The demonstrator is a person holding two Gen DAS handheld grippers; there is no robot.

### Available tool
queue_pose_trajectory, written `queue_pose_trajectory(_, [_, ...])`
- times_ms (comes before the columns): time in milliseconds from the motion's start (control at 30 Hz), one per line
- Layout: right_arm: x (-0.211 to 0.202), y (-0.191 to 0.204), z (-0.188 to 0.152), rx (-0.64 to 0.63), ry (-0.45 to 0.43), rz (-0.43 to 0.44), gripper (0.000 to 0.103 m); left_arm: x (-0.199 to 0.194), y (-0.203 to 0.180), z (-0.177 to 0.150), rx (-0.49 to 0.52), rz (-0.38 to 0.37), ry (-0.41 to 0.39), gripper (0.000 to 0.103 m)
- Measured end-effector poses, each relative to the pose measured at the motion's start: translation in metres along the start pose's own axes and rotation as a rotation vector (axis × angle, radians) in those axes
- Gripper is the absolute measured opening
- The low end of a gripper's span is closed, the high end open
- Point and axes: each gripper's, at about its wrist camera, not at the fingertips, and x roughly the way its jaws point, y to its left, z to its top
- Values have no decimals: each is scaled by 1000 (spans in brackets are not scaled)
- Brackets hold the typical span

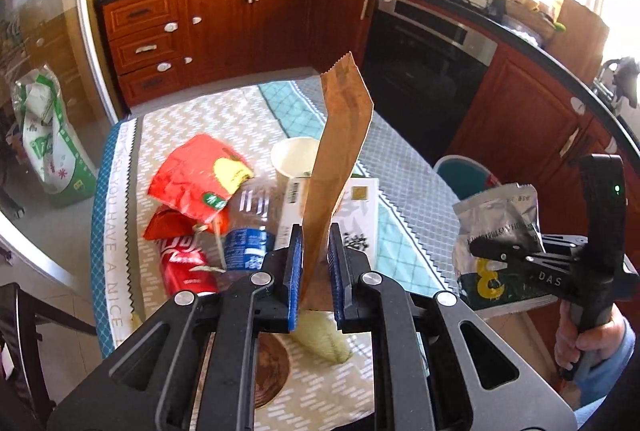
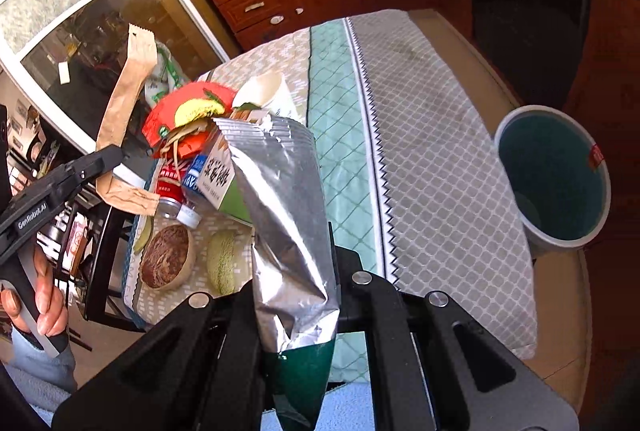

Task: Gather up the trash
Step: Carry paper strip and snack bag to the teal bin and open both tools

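Two grippers grip trash: left gripper [image 1: 316,263] clamps a brown paper bag [image 1: 340,151] at centre frame; right gripper [image 2: 296,295], pads hidden, pinches a foil pouch [image 2: 280,199]. Teal bin [image 2: 556,179] sits right, partly cut off.

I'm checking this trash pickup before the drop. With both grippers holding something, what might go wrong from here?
1. The left gripper pinches the long brown paper bag near one end; it may swing and snag the pile.
2. The right gripper grips the crumpled foil pouch low down, so it could slip.
3. The bin sits beyond the table edge; a short drop could land on the cloth.
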Motion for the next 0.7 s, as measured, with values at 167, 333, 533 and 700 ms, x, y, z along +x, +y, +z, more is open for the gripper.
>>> queue_pose_trajectory(167, [-29,-47,17,79,-83,-68,4,38,-57,22,80,-80,32,14])
queue_pose_trajectory(333, [-53,-108,30,170,-147,-157,4,88,-123,49,160,-167,64,14])
queue_pose_trajectory(533, [-62,-189,39,291,-181,-245,4,154,-198,72,222,-228,132,14])
queue_pose_trajectory(700, [-47,-245,45,378,-157,-283,4,212,-252,83,269,-264,200,14])
